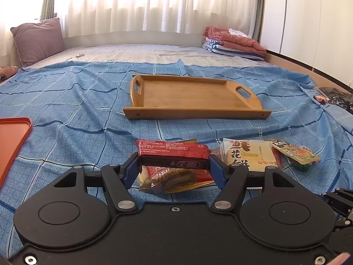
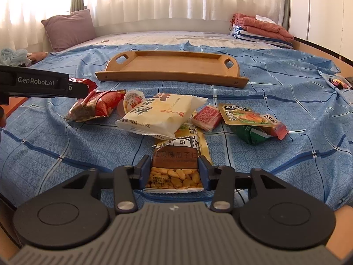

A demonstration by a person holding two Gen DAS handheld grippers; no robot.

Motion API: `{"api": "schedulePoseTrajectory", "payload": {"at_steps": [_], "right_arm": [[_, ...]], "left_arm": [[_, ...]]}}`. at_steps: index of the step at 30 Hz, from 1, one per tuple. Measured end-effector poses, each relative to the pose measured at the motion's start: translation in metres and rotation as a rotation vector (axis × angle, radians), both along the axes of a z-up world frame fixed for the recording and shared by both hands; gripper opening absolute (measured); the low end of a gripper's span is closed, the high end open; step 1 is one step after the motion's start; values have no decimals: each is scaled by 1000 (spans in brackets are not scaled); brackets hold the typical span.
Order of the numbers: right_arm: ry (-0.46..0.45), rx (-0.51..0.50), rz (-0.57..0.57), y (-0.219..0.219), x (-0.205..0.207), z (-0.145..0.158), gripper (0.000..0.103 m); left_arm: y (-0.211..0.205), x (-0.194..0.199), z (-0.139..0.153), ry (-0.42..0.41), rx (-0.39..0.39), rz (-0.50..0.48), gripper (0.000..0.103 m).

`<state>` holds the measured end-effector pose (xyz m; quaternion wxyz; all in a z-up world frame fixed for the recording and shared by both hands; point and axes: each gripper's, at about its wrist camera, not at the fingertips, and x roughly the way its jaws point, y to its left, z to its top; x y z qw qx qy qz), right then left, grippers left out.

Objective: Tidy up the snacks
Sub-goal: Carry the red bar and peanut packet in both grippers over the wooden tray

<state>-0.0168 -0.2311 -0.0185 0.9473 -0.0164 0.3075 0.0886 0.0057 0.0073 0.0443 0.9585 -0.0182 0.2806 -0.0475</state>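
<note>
- My left gripper [image 1: 174, 162] is clamped on one dark red snack bar [image 1: 173, 155], its blue pads pressing the bar's two ends; the bar hangs crosswise above the pile, clear of the bedsheet.
- My right gripper [image 2: 174, 172] has its jaws closed against the sides of one yellow packet of melon seeds [image 2: 176, 165], which lies flat on the blue checked bedsheet [image 2: 66, 154] with its clear window between the pads.
- Just under the lifted bar I see one red-and-gold crinkled packet [image 1: 174, 177]; from the right wrist view it lies at the pile's left end, beside the left gripper's black arm.
- In the pile beyond the seed packet I count five more loose snacks: one pale yellow flower-cake pouch [image 2: 163, 114] overlapping the seed packet's far end, one round jelly cup [image 2: 132, 101] behind it, one small red square packet [image 2: 206, 117], one orange-and-brown sachet [image 2: 249, 117], and one green packet [image 2: 249, 133] under that sachet.
- To my left, one orange tray [image 1: 13, 141] shows only its corner at the frame edge.
- Farther on, one wooden tray [image 1: 192, 97] with two cut-out handles sits on the sheet, well apart from the snacks.
- At the back I see one mauve pillow [image 1: 39, 39] on the left and one stack of folded blankets [image 1: 233, 42] on the right, under white curtains [image 1: 154, 4].
</note>
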Motion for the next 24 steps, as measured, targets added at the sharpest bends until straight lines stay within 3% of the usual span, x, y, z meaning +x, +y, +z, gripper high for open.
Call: {"api": "schedulePoseTrajectory", "payload": {"at_steps": [7, 14, 18, 24], "right_arm": [[-21, 74, -29, -11, -5, 15, 48], [-112, 112, -53, -21, -6, 47, 48], [-145, 119, -64, -28, 9, 63, 48], [-118, 177, -86, -43, 54, 80, 48]], "left_arm": [[1, 5, 3, -2, -7, -7, 64], [3, 18, 15, -14, -23, -15, 64], [6, 34, 29, -25, -45, -22, 64], [10, 68, 50, -21, -81, -25, 64]]}}
